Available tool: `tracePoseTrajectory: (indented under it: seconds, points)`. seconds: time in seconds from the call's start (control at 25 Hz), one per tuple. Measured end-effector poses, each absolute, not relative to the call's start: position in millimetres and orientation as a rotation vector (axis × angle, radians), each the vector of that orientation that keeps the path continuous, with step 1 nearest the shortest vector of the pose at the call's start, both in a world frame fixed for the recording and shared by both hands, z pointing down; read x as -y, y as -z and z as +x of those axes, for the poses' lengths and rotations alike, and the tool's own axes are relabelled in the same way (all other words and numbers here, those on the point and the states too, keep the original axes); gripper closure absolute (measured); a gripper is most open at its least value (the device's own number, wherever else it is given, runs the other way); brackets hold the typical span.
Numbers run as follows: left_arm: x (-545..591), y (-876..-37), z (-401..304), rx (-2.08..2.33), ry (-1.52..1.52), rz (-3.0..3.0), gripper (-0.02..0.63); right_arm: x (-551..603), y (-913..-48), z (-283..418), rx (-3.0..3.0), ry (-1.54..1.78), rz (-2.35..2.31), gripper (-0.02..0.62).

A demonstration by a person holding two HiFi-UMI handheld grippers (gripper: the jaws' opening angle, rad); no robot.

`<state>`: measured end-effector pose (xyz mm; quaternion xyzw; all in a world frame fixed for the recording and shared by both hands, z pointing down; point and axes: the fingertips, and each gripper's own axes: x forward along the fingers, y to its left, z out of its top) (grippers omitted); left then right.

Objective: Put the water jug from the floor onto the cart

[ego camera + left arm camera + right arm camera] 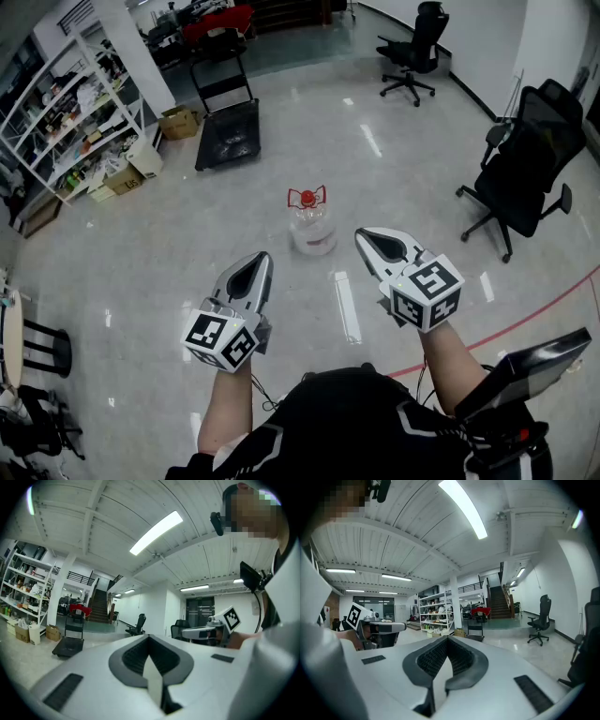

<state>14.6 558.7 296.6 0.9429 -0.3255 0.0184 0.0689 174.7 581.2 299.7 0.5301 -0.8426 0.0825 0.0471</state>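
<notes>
Approach stage: water jug (311, 230) upright on floor (412, 159), ahead of both grippers, well apart from cart (228, 136) beyond. Left hand-held gripper (258, 267), right hand-held gripper (370, 242): jaws together, empty. Next, likely: step closer, lower, spread jaws, take jug.

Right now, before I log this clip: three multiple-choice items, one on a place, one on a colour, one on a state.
1. Where is the water jug relative to the cart? A on it; B on the floor, apart from it; C under it.
2. The jug's cap is: A red; B blue; C green.
3. The left tool and right tool are: A both shut, empty; B both open; C shut on the jug.
Key: B, bare floor lies between jug and cart; A, the cap shows red; A, each tool's view shows jaws together, nothing between.
</notes>
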Motion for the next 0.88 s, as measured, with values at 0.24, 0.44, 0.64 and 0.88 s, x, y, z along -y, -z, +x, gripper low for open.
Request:
tracePoseTrajectory:
  seconds: [0.24,0.44,0.64,0.88]
  points:
    - [-553.7,-295.0,17.2,0.984,-0.069,2.854,0.604,-572.8,-300.3,175.3,2.562,-0.244,1.605,0.594]
    - [-553.3,-297.1,22.3,0.985,-0.067,2.851,0.604,-571.4,-298.4,178.0,2.562,-0.222,1.601,0.594]
    - [-556.5,-300.3,28.4,0.984,-0.062,2.842,0.604,-571.3,-300.3,180.2,2.566,-0.227,1.592,0.594]
    - [-557.1,-299.0,34.5,1.015,-0.061,2.823,0.604,-570.7,-297.8,191.1,2.584,-0.241,1.600,0.594]
